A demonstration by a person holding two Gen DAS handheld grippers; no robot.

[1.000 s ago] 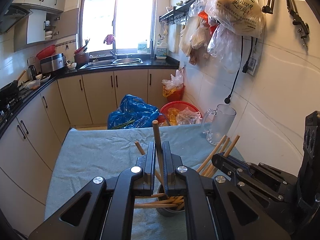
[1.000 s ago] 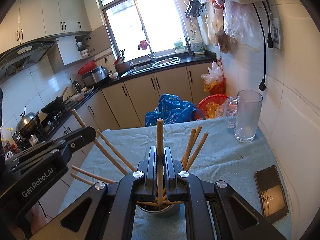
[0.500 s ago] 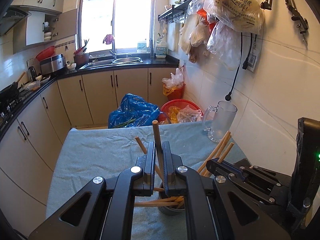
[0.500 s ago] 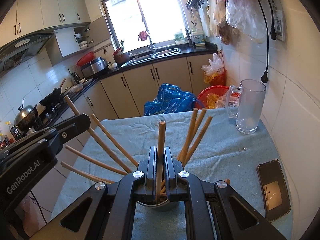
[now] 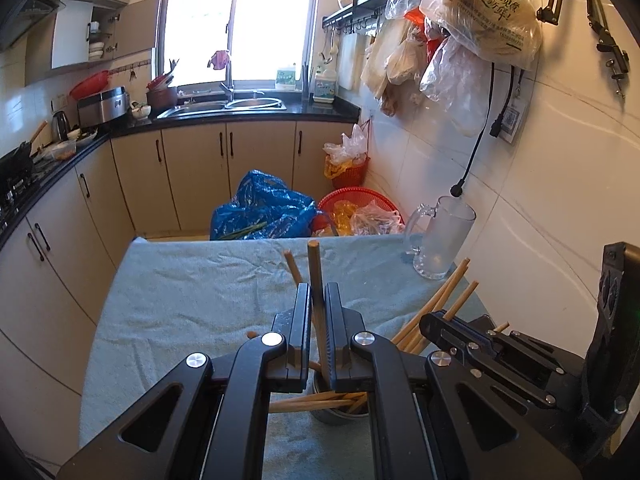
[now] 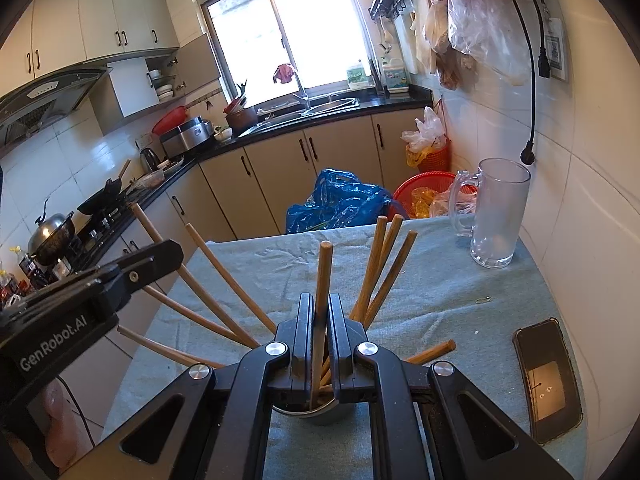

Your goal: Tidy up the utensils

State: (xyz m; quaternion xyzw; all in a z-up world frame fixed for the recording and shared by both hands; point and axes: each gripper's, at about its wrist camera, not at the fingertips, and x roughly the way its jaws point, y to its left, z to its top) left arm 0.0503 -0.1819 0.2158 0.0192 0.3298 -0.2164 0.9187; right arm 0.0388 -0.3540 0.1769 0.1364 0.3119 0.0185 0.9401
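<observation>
A small metal cup [image 5: 340, 414] [image 6: 324, 414] stands on the blue-green cloth just under both grippers, with several wooden chopsticks fanned out of it. My left gripper [image 5: 318, 300] is shut on one upright chopstick [image 5: 314, 268] whose lower end reaches into the cup. My right gripper [image 6: 320, 308] is shut on another upright chopstick [image 6: 324, 272], also reaching down to the cup. More chopsticks [image 6: 384, 264] lean right and left. The other gripper's body shows at the right edge in the left wrist view and at the left edge in the right wrist view.
A glass mug [image 6: 496, 216] [image 5: 440, 240] stands at the table's far right by the tiled wall. A phone [image 6: 548, 376] lies at the near right, a paperclip [image 6: 483, 300] beyond it. Past the table's far edge sit a blue bag [image 5: 264, 210] and red baskets [image 5: 360, 204].
In the right wrist view the cup and the fan of chopsticks have slid up the frame a little. The grips on both chopsticks are the same.
</observation>
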